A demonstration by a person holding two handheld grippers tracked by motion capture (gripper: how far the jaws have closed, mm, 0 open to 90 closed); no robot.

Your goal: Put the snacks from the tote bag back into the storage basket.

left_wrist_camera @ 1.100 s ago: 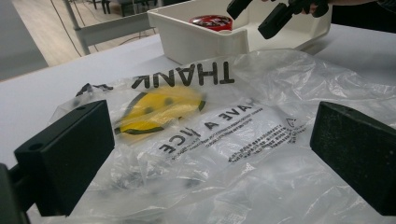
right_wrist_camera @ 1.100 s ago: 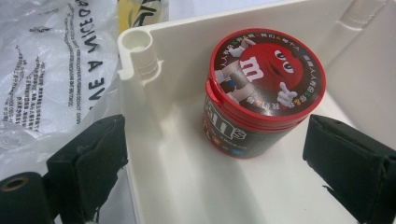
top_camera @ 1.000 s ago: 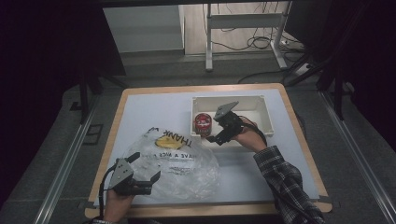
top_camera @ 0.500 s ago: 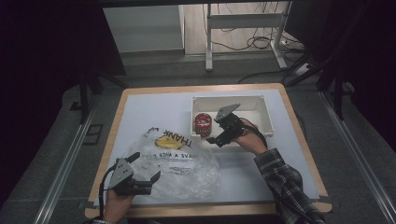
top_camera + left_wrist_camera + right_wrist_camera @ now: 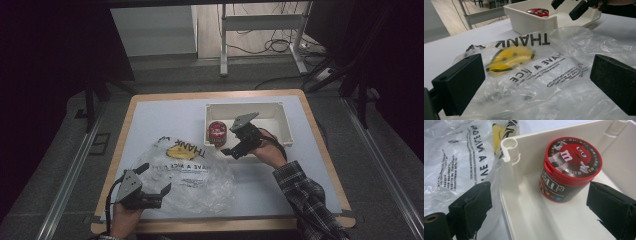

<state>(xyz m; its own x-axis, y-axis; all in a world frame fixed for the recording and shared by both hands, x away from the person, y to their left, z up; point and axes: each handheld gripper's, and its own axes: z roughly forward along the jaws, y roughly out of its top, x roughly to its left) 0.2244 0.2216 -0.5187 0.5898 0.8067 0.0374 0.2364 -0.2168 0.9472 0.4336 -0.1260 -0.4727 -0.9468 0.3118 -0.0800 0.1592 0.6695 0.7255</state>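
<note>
A round red candy tub [image 5: 570, 167] stands upright in the near-left corner of a white tray [image 5: 510, 152]. My right gripper [image 5: 541, 207] is open and low over that corner; one jaw is outside the tray wall over the bag, the other inside beside the tub, and neither touches it. From the high view, the right gripper [image 5: 231, 150] sits just right of the tub [image 5: 217, 132]. A clear plastic bag [image 5: 529, 65] with a yellow smiley and "THANK" print lies crumpled on the table. My left gripper [image 5: 536, 85] is open, with the bag's near edge between its jaws but not pinched.
The white tray [image 5: 277, 131] sits at the back right of the white tabletop [image 5: 150, 120], with the rest of its floor bare. The bag [image 5: 190, 170] spreads from the table's centre to my left gripper [image 5: 154, 178]. A wooden rim edges the table.
</note>
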